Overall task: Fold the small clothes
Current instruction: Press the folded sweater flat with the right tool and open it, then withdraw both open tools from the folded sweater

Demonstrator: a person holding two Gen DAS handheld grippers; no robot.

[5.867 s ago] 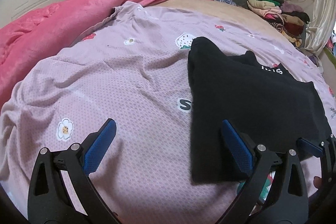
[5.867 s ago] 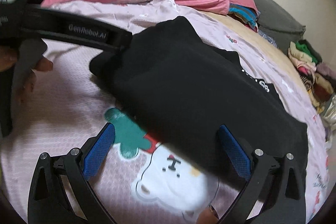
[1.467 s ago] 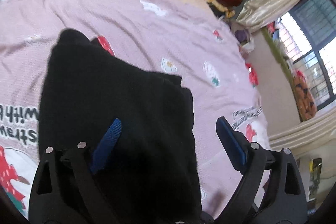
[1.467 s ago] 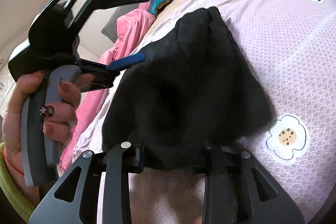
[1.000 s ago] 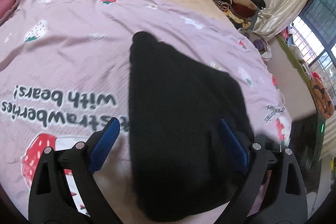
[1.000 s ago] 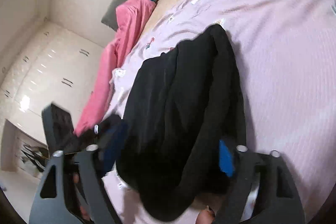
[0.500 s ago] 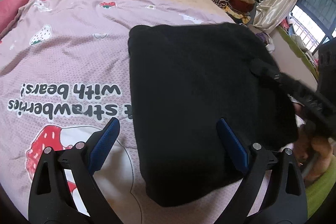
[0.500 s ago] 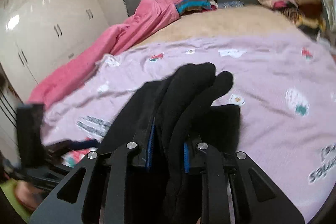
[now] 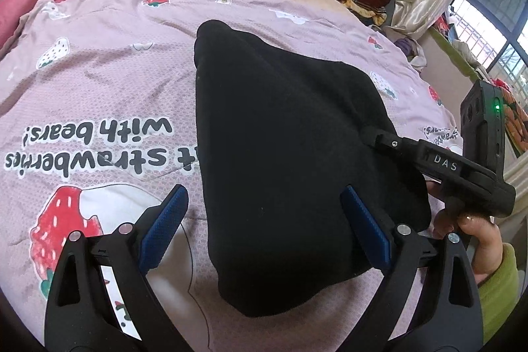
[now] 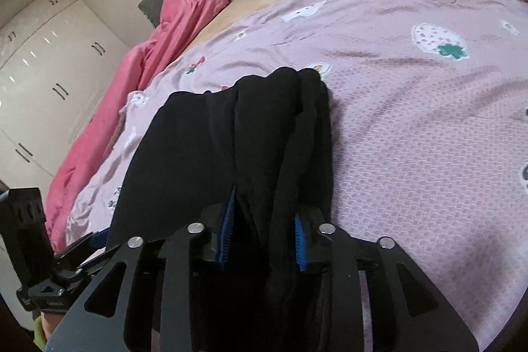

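My right gripper (image 10: 264, 240) has bunched folds of the black garment (image 9: 280, 154) between its jaws, which are opening; left gripper (image 9: 264, 230) is wide, empty. On the bed's lilac quilt (image 9: 99, 71), the fold could spring apart as I release

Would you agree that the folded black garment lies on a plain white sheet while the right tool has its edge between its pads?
Not quite: the sheet is lilac and printed with strawberries and lettering, as the left wrist view shows. The rest stands: the folded black garment lies on it, and the right tool has the garment's edge bunched between its blue pads, its jaws just opening.
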